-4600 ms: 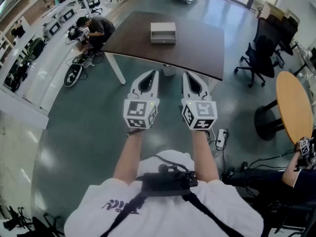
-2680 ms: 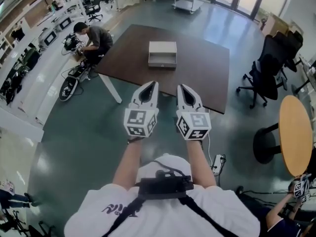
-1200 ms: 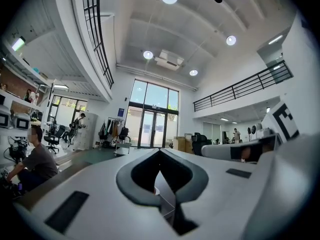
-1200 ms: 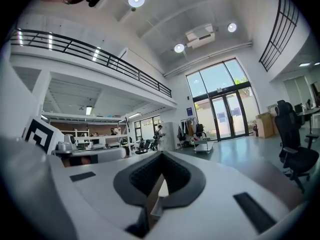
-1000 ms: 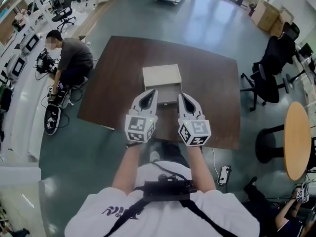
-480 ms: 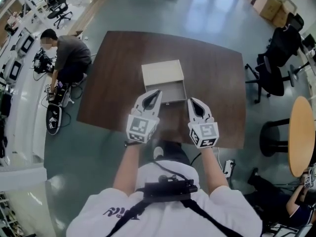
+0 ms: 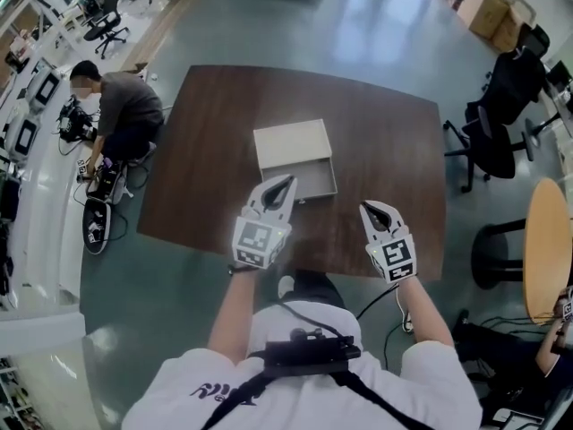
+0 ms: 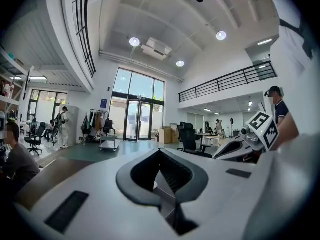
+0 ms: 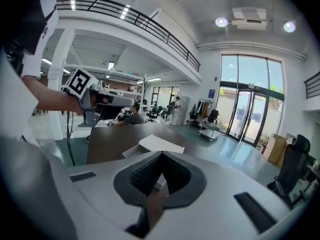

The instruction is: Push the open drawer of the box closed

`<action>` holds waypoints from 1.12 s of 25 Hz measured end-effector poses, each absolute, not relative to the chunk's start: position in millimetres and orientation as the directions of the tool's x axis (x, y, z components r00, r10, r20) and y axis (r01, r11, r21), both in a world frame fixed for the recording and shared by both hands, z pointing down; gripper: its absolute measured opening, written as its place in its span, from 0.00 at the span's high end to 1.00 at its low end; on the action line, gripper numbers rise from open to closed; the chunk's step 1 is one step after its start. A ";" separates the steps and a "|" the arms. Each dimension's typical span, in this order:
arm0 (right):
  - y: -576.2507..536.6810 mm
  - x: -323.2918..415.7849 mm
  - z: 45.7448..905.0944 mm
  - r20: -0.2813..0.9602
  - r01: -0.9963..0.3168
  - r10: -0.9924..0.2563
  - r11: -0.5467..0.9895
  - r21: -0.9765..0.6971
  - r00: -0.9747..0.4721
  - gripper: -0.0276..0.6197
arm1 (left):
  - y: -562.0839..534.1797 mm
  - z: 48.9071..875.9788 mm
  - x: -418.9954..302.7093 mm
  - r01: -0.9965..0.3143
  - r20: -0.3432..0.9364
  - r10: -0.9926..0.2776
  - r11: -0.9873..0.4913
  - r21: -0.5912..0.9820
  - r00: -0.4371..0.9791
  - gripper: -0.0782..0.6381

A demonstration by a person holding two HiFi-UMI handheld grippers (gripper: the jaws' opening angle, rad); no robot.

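Head view, starting with the box (image 7: 288, 147): sits about mid-table on the dark table (image 7: 385, 150), with its drawer (image 7: 315, 183) pulled out toward the near edge and plainly not yet pushed in.

Just changed, against half a second ago: had both grippers side by side at the drawer's front, one at each near corner. Now finds only the left gripper (image 7: 286, 181) there, tip over the drawer's near-left corner. Cannot tell from above whether touching the front or merely hovering over it. Finds the right gripper (image 7: 372, 208) swung off to the right and nearer, well apart from the drawer, above bare table.

Jaws pressed together on both, read from the left gripper view and the right gripper view. Nothing pinched in either. Right gripper view looks leftward across the table at the box (image 9: 156, 144) and the left gripper (image 9: 100, 98) beyond it.

Meaning for the task, as a judgement: looks set up for a one-handed push with the closed left tip, right hand cleared out of the way. No progress on the drawer itself yet.

Against the earliest frame: then stood well back on the floor, with the box far off across the table. Since then walked up to the near edge, grippers brought over the tabletop.
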State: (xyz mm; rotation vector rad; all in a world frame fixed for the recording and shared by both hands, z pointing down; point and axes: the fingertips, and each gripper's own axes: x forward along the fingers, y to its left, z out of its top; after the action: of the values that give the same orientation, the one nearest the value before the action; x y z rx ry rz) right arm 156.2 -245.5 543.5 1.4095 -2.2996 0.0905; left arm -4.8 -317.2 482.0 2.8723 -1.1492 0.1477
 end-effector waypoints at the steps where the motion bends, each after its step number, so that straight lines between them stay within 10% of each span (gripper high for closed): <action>1: -244.1 159.9 547.0 0.420 -0.846 -0.819 0.500 0.188 -0.390 0.97 | -317.3 482.8 -3.3 -0.686 0.108 -0.682 -0.727 0.004 0.723 0.88; 15: -230.4 163.8 612.4 0.682 -0.438 -0.555 0.822 0.364 -0.476 0.97 | -320.0 504.4 8.4 -0.667 0.148 -0.663 -0.744 -0.031 0.733 0.88; 28: -239.8 80.5 675.3 0.657 -0.525 -0.385 0.851 -0.019 -0.648 0.84 | -319.3 525.4 -3.5 -0.698 0.178 -0.688 -0.716 -0.008 0.704 0.88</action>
State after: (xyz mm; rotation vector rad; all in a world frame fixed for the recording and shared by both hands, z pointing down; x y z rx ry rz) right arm 80.5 -239.8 675.3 0.6578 -2.3524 0.2723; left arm -3.5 -319.3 525.4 2.8442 -1.1573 0.2595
